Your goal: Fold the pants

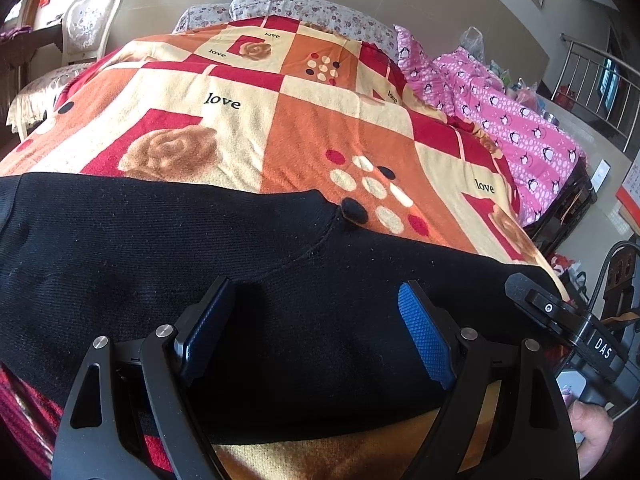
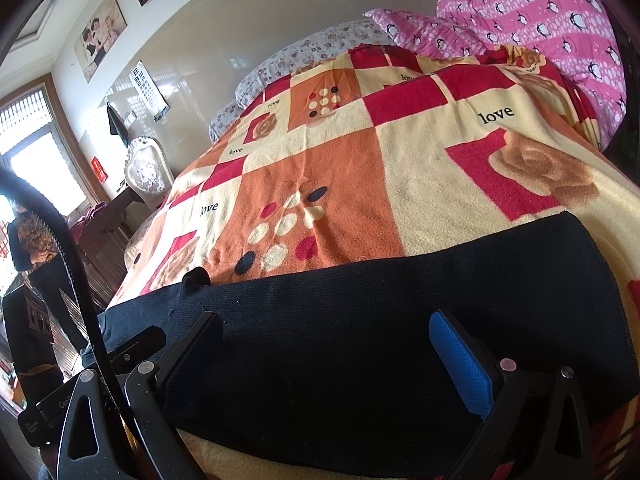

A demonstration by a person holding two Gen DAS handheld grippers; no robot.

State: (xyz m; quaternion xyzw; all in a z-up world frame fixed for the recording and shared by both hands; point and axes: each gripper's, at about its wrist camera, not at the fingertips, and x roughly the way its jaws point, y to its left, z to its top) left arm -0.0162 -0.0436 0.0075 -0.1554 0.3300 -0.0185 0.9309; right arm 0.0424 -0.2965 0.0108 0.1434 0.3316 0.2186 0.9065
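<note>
Black pants (image 1: 168,248) lie spread flat across the near edge of a bed, on a loud red and orange "love" blanket (image 1: 240,120). The left gripper (image 1: 316,308) hovers over them, blue pads (image 1: 426,336) wide apart with nothing pinched. A pink penguin quilt (image 1: 500,108) sits bunched up on the right.

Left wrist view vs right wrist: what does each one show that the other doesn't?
Left wrist only: a metal railing, and a hand at the lower right edge.
Right wrist only: framed pictures and an eye chart on the wall, plus a person standing at far left.
Both: black pants across the patterned blanket, the pink penguin quilt, a white chair, and open tongs over the pants.
</note>
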